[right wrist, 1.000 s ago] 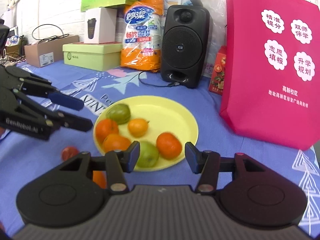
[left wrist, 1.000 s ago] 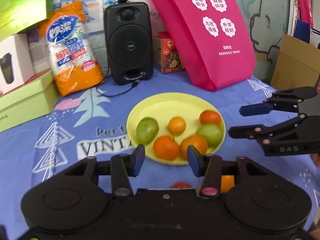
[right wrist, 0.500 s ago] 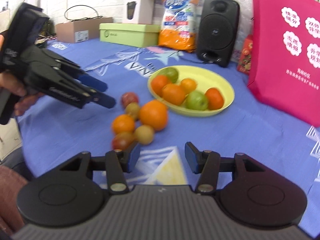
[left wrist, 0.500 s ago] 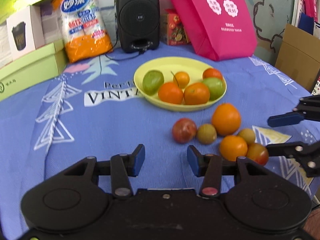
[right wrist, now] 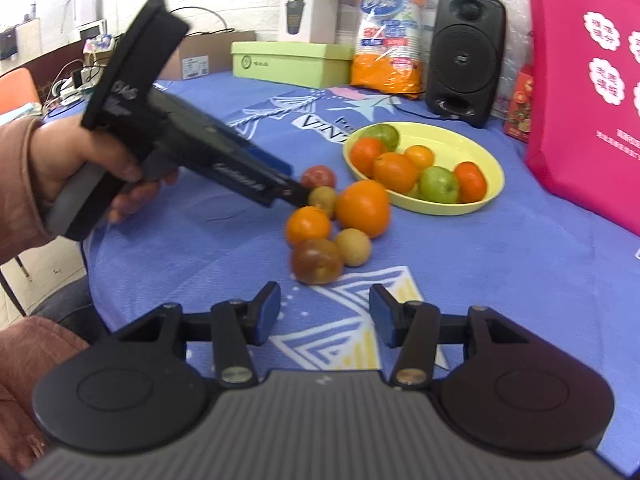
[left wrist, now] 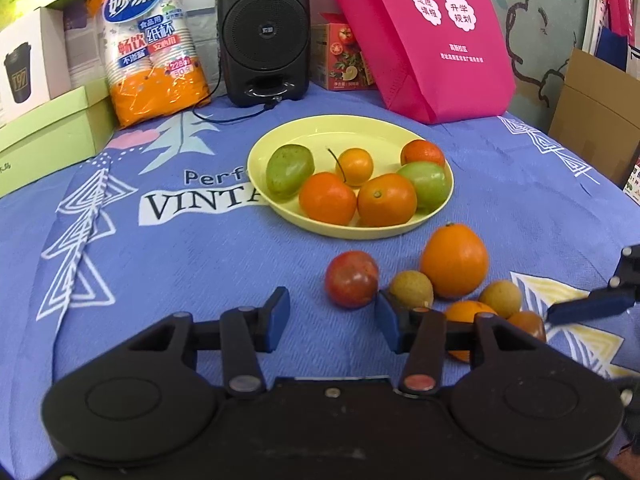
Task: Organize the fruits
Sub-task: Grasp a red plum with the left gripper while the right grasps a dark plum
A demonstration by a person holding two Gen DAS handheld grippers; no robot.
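Observation:
A yellow plate (left wrist: pixel 447 184) (right wrist: pixel 490 168) on the blue tablecloth holds several oranges and green fruits. In front of it lies a loose cluster: a red apple (left wrist: pixel 351 279) (right wrist: pixel 318 176), a large orange (left wrist: pixel 454 261) (right wrist: pixel 363 208), a small orange (right wrist: pixel 308 227), two brown round fruits (left wrist: pixel 411 289) (right wrist: pixel 353 246) and a dark red tomato (right wrist: pixel 316 261). My left gripper (left wrist: pixel 331 320) is open and empty, just before the red apple. My right gripper (right wrist: pixel 324 314) is open and empty, just before the dark tomato.
A black speaker (left wrist: pixel 264 32), an orange pack of paper cups (left wrist: pixel 152 48), green and white boxes (left wrist: pixel 44 128) and a pink bag (left wrist: pixel 432 36) stand behind the plate. A cardboard box (left wrist: pixel 596 120) is at the right. The table edge (right wrist: pixel 90 264) falls off at the left.
Both grippers have drawn back from the plate toward the near side, so the loose fruit cluster is now in view. The left gripper has since moved in closer to the red apple.

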